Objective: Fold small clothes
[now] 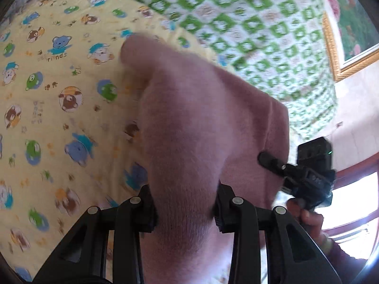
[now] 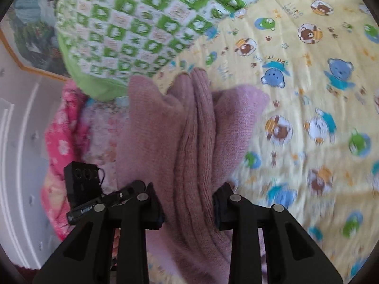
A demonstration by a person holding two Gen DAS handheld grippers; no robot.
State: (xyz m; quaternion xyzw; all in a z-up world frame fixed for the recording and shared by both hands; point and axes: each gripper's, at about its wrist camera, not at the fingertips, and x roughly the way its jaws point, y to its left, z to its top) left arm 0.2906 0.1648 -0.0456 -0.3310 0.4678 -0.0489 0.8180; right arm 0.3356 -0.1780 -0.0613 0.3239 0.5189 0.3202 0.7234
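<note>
A small pink knitted garment (image 1: pixel 196 123) hangs lifted above the yellow bear-print sheet (image 1: pixel 59 82). My left gripper (image 1: pixel 186 209) is shut on a thick bunch of it, and the knit fills the gap between the fingers. In the right wrist view the same pink garment (image 2: pixel 189 130) runs forward in ribbed folds from my right gripper (image 2: pixel 188 209), which is shut on it too. The right gripper (image 1: pixel 272 163) shows at the garment's right edge in the left wrist view, held by a hand (image 1: pixel 308 217). The left gripper's body (image 2: pixel 83 189) sits at lower left in the right wrist view.
A green-and-white patterned quilt (image 1: pixel 248 28) is piled at the back of the bed. Pink flowered bedding (image 2: pixel 64 127) lies beside it near a white wall (image 2: pixel 21 142). A gold-framed picture (image 1: pixel 350 35) hangs behind, and a window (image 1: pixel 350 208) shows at the right.
</note>
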